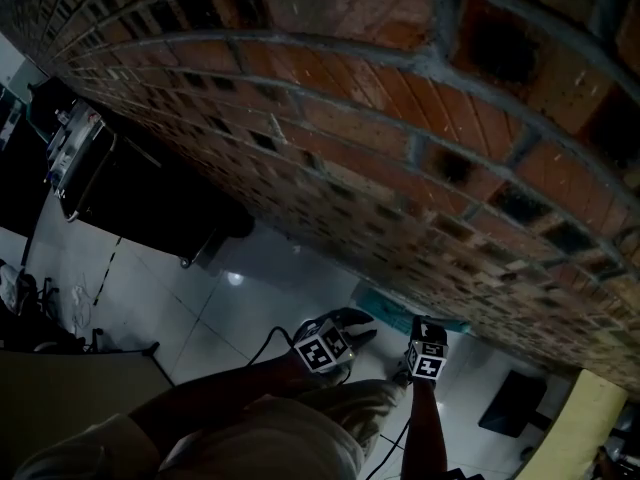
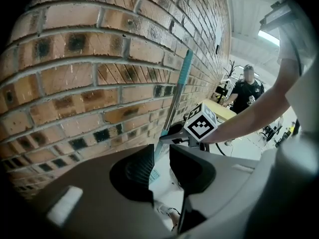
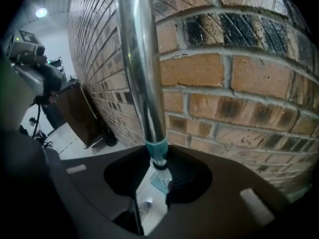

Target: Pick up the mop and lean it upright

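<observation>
The mop stands upright against the brick wall [image 2: 75,73]. Its metal pole [image 3: 139,63] ends in a teal collar [image 3: 157,151] above the teal mop head [image 3: 160,184] on the white floor. In the left gripper view the pole [image 2: 174,103] carries a teal grip [image 2: 186,66] higher up. My right gripper [image 3: 158,157] is shut on the pole at the collar; from the left it shows with its marker cube [image 2: 202,123]. My left gripper [image 2: 161,152] is open, the pole's lower end in the gap without touching the pads. In the dark head view both grippers, left [image 1: 355,326] and right [image 1: 420,333], hang over the mop head [image 1: 400,313].
A dark wheeled cabinet [image 1: 130,198] stands against the wall further along. A person in black [image 2: 247,91] stands far off by a yellow table [image 2: 219,108]. A black mat [image 1: 510,403] and a cable [image 1: 265,348] lie on the glossy floor.
</observation>
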Demonstrator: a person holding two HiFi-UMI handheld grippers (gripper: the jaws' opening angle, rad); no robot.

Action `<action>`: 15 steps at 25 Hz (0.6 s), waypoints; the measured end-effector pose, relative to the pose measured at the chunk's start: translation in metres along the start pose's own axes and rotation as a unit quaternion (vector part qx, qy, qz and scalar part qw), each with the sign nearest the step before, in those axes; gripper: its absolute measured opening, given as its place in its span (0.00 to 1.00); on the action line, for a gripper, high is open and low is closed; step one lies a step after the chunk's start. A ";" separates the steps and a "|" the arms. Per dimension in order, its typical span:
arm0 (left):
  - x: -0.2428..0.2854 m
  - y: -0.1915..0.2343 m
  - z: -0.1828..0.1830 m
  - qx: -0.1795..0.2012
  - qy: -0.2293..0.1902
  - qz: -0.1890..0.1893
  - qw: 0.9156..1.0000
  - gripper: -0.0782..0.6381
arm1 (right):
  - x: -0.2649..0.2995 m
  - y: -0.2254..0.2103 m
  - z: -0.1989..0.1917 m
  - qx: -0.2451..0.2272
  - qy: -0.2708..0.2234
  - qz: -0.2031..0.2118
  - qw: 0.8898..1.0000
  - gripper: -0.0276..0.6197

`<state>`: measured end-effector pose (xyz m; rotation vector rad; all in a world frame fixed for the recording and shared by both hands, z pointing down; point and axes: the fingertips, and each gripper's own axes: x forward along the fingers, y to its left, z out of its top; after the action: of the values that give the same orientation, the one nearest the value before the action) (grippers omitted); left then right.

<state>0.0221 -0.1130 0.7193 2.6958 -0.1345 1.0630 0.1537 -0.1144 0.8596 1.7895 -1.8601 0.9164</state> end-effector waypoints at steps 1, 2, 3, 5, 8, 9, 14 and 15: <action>-0.001 -0.001 0.002 0.003 -0.003 -0.001 1.000 0.27 | -0.006 0.001 0.003 0.003 -0.002 -0.001 1.000 0.22; -0.004 -0.001 0.007 0.007 -0.009 -0.002 1.000 0.27 | -0.011 0.002 0.007 0.005 -0.003 -0.002 1.000 0.22; -0.006 -0.003 0.011 0.013 -0.016 -0.004 1.000 0.27 | -0.017 0.003 0.010 0.007 -0.003 -0.002 1.000 0.22; -0.013 -0.007 0.017 0.022 -0.024 -0.009 0.999 0.27 | -0.030 0.008 0.019 0.006 -0.008 -0.001 1.000 0.22; -0.024 -0.009 0.024 0.030 -0.034 -0.012 0.999 0.27 | -0.049 0.015 0.031 0.005 -0.014 0.002 1.000 0.22; -0.029 -0.009 0.027 0.030 -0.038 -0.012 0.999 0.27 | -0.056 0.017 0.035 0.005 -0.016 0.002 1.000 0.22; -0.048 -0.006 0.042 0.018 -0.066 -0.008 0.998 0.27 | -0.090 0.026 0.058 -0.001 -0.028 0.005 1.000 0.22; -0.052 -0.006 0.046 0.016 -0.073 -0.008 0.997 0.27 | -0.096 0.028 0.063 -0.003 -0.030 0.006 1.000 0.22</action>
<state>0.0157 -0.1188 0.6503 2.7968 -0.1223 0.8714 0.1454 -0.0897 0.7437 1.8219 -1.9099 0.8691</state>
